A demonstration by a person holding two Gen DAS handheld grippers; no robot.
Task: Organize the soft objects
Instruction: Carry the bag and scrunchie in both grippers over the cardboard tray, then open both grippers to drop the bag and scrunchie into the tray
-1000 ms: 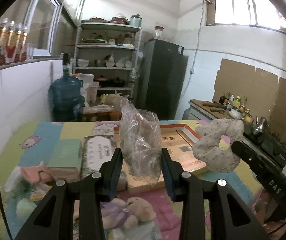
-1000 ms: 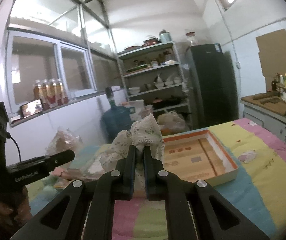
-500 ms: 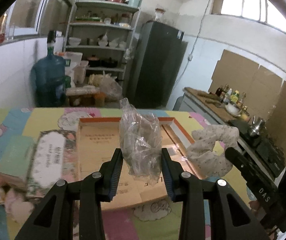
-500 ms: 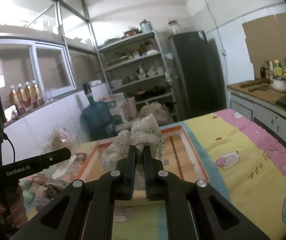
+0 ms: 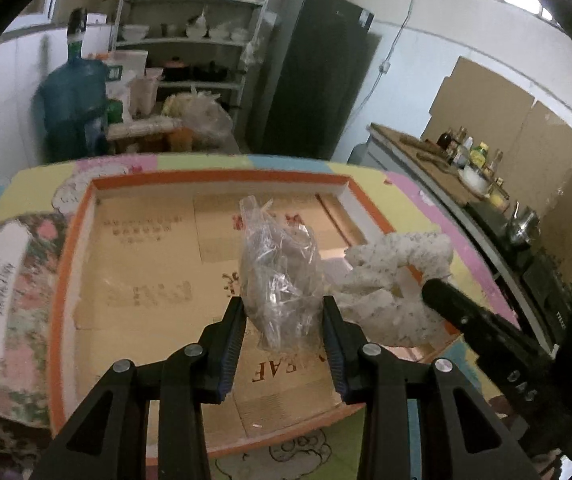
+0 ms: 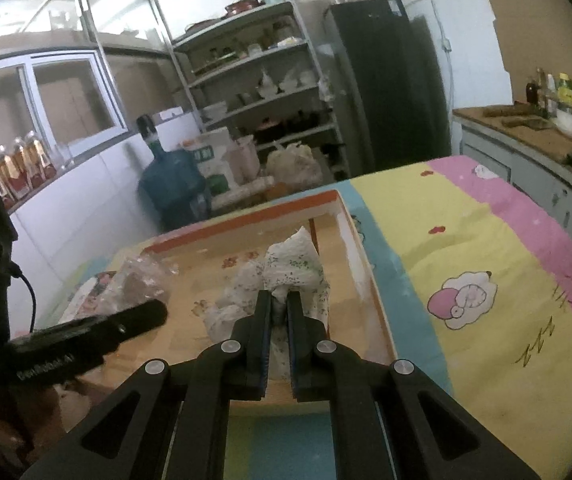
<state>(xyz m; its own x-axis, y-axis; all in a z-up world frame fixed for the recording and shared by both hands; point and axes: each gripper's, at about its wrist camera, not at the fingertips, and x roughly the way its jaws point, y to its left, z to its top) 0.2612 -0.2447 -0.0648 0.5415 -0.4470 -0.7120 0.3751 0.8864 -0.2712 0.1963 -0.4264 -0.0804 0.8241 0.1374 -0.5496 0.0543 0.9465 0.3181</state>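
A shallow cardboard box [image 5: 70, 280] with an orange rim lies on a table covered by a pastel cartoon cloth [image 6: 486, 248]; the part of its printed brown floor that shows is bare, and both held things hang above it rather than rest in it.

The left gripper [image 5: 282, 312] grasps a crumpled clear plastic bag [image 5: 278, 276]; its blue-padded fingers [image 5: 233, 340] press the lower sides of the bag, which stands upright between them over the middle of the box; what the bag contains cannot be told.

The right gripper [image 6: 280, 308] is clenched on a white floral fabric scrunchie [image 6: 294, 264]; the cloth bunches up above the narrow gap between its fingers and spills to the left; in the left wrist view the scrunchie [image 5: 394, 280] hangs as a loop just beside the bag, over the right side of the box near its wall.

A flowery packet [image 5: 2, 300] lies on the cloth just left of the box.

Behind the table stand a metal shelf rack [image 6: 254, 80] with bowls and pots, a dark fridge [image 6: 386, 80], and a blue water jug [image 5: 72, 104] on the floor.
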